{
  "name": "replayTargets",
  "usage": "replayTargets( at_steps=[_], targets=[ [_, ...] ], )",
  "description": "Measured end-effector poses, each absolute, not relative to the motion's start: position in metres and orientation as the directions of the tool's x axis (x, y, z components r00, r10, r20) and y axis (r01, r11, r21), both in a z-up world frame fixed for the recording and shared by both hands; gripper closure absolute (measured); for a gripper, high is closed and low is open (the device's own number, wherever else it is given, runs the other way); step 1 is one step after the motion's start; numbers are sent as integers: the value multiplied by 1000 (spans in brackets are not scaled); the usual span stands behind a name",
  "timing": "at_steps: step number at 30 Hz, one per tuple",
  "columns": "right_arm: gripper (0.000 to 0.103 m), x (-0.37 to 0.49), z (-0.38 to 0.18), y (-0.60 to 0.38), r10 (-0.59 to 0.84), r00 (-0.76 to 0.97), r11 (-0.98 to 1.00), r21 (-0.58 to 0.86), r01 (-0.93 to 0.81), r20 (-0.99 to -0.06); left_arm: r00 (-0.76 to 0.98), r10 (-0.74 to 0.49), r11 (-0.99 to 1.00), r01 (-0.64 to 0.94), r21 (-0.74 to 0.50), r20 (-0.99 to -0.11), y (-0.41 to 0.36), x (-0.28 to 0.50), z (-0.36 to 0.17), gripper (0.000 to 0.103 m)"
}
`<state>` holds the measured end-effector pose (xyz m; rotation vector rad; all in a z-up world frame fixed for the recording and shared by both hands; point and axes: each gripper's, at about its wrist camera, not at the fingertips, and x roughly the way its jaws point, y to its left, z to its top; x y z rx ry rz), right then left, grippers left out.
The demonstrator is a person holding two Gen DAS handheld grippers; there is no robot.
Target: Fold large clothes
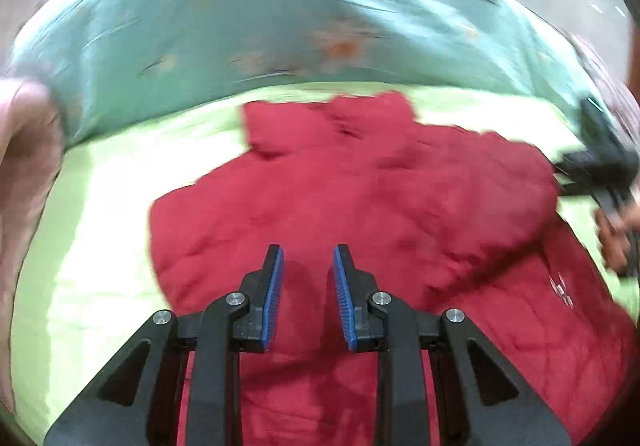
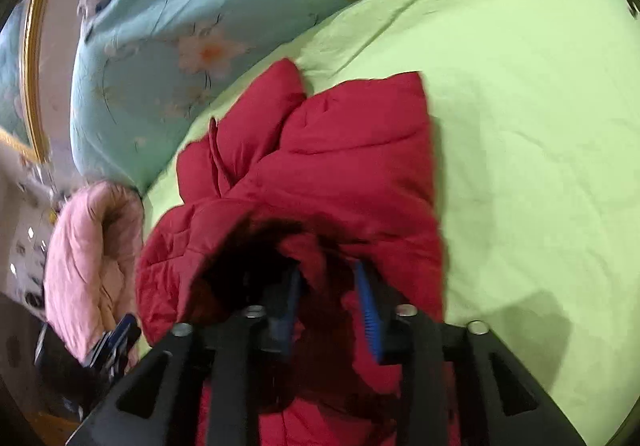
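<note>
While my left gripper [image 1: 308, 296] hangs apart over the puffy red quilted jacket [image 1: 360, 206] just ahead, the right gripper [image 2: 330, 306] straddles soft, slippery-looking fabric, grip unclear, so I'd grab hems.

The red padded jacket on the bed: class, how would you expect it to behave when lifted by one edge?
The red padded jacket probably flops and drapes: it already lies in soft folds. Its puffy quilting suggests it is light but bulky. The right tool has fabric bunched around it, so it likely gathers easily.
</note>
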<state>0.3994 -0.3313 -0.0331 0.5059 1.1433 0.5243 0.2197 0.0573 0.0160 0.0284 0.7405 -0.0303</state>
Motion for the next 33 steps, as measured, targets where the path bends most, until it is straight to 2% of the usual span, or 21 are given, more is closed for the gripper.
replayTargets(
  at_steps=[2,5,7,9,10,12,16,18,19,20,21,22,27,31,33],
  targets=[
    [53,392,-28,-337,636,343,761,635,-132,-691,730,-29,999,1,-42,-683,79,230,11,80],
    [39,378,-19,-347,691,382,696,707,-125,-613,722,-54,995,-19,-98,-689,91,232,0,80],
    [38,372,-16,-354,720,410,649,753,-111,-561,717,-55,994,-25,-105,-695,95,231,-2,80],
    [33,371,-16,-354,737,418,621,776,-109,-531,709,-65,993,-24,-116,-702,93,234,-6,80],
    [29,373,-18,-350,739,409,623,774,-113,-535,704,-69,992,-26,-122,-707,93,235,-9,80],
    [29,377,-23,-337,736,386,638,760,-124,-556,699,-73,992,-26,-127,-711,94,238,-12,80],
    [29,380,-26,-318,767,353,612,776,-151,-536,691,-76,991,-26,-129,-719,94,238,-14,80],
    [29,379,-25,-311,742,360,646,747,-157,-566,690,-86,990,-20,-137,-719,94,239,-14,80],
    [39,380,-27,-304,714,351,681,717,-146,-606,689,-86,990,-20,-138,-720,94,240,-14,80],
    [71,382,-30,-299,695,336,704,696,-138,-636,689,-89,990,-19,-140,-719,94,240,-14,80],
    [90,383,-31,-295,688,317,715,684,-144,-653,690,-92,990,-17,-143,-718,94,240,-13,80],
    [96,383,-31,-295,687,311,718,681,-148,-657,691,-99,989,-12,-148,-716,93,240,-11,80],
    [99,375,11,-310,656,444,744,625,-238,-611,667,-103,992,11,-129,-738,87,245,-18,80],
    [99,381,-11,-303,556,422,829,509,-230,-716,654,-118,988,3,-154,-748,89,250,-30,80],
    [100,382,-24,-303,528,420,848,482,-220,-738,652,-124,987,5,-159,-748,88,250,-30,80]
  ],
)
